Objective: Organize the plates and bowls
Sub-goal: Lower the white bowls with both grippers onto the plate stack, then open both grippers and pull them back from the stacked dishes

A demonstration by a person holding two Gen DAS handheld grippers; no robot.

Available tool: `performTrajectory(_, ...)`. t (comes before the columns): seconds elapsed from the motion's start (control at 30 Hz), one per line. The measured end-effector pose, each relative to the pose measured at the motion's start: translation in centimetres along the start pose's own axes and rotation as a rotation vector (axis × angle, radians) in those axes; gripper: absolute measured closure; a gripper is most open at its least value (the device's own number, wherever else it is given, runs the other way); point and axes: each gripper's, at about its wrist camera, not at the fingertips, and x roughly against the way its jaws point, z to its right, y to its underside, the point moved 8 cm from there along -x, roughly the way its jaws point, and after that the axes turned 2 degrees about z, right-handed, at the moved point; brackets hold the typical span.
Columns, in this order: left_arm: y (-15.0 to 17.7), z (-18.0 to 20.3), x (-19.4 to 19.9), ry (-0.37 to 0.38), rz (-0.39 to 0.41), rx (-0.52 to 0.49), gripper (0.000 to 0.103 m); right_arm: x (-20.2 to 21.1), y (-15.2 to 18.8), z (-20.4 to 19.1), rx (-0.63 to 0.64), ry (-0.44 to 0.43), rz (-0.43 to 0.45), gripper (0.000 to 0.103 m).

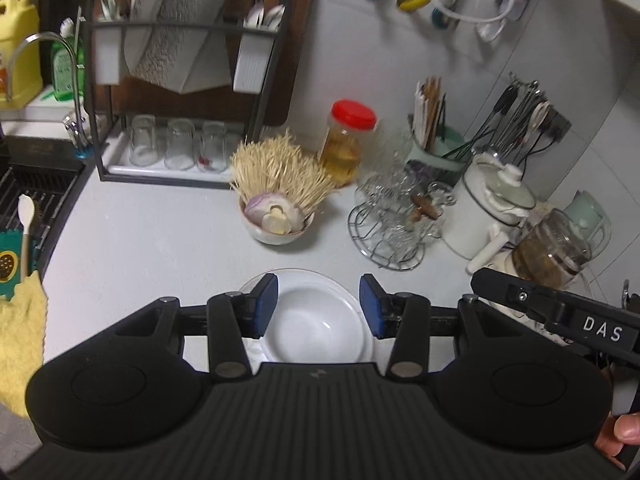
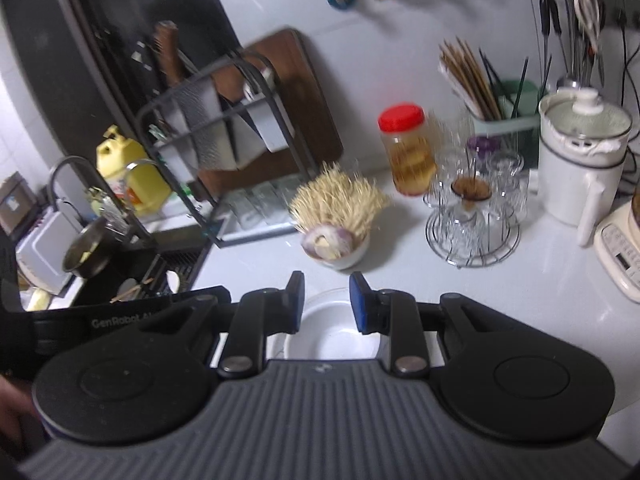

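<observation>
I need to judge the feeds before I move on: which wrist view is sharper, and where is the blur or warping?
Left wrist: sharper, white bowl crisp, red-lidded jar slightly smeared, fisheye bending the dish rack. Right wrist: motion-blurred overall, wire glass stand streaked, dark around the sink.

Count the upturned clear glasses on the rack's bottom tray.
3 show clearly, side by side on the white tray of the black rack: left glass, middle glass, right glass. A fourth may stand behind the rack's right post; it is too blurred to tell.
</observation>
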Motion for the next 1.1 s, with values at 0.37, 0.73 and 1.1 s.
performTrajectory(0.37,6.2,2.7,6.7,-0.057,0.043,0.038,0.052,7.8,1.8,0.1,0.071,-0.038,0.105,0.074)
performTrajectory(0.73,10.9,4.4,11.9,-0.092,0.066,0.049,0.052,11.8,5.9,0.6,0.090,-0.042,0.105,0.074)
performTrajectory(1.1,14.5,5.7,15.6,-0.075,0.062,0.035,0.052,15.8,9.5,0.8,0.093,0.006,0.126,0.074)
